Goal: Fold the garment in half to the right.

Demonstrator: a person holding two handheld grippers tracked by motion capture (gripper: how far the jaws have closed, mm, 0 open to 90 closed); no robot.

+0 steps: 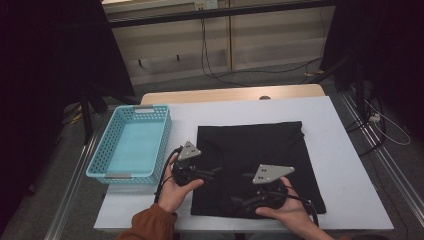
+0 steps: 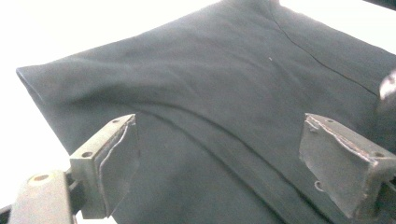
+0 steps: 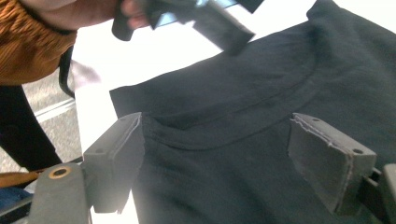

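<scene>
Garment: a black garment (image 1: 257,160) lay spread flat on the worktop (image 1: 340,165), filling the middle and running down to the near edge, its right side not far from the right edge.
Shape: roughly square from above, so it looked partly folded, though that is a judgement.
Detail: a curved seam, likely the neckline, showed on the cloth (image 3: 243,116) ahead of the right gripper, and a long crease crossed the cloth (image 2: 224,93) ahead of the left one.
Left gripper: the left gripper (image 1: 212,171) hovered at the garment's near-left part, over its left edge.
Left fingers: spread wide (image 2: 114,163), nothing between them, just cloth beyond.
Right gripper: the right gripper (image 1: 239,200) sat low over the near edge of the garment, pointing left toward its partner.
Right fingers: also spread (image 3: 119,154), the neckline seam in the gap, not pinched.
Hands: both forearms came in from the near edge, an orange sleeve (image 1: 150,222) on the left.
Basket: a light blue basket (image 1: 145,111) stood at the left edge of the worktop, apart from the garment, with nothing visible inside.
Progress: by my reading, early to middle; the cloth lay flat, no grip was taken.
Left to do: pinching the near edge, folding further, and probably moving the bundle to the basket.
</scene>
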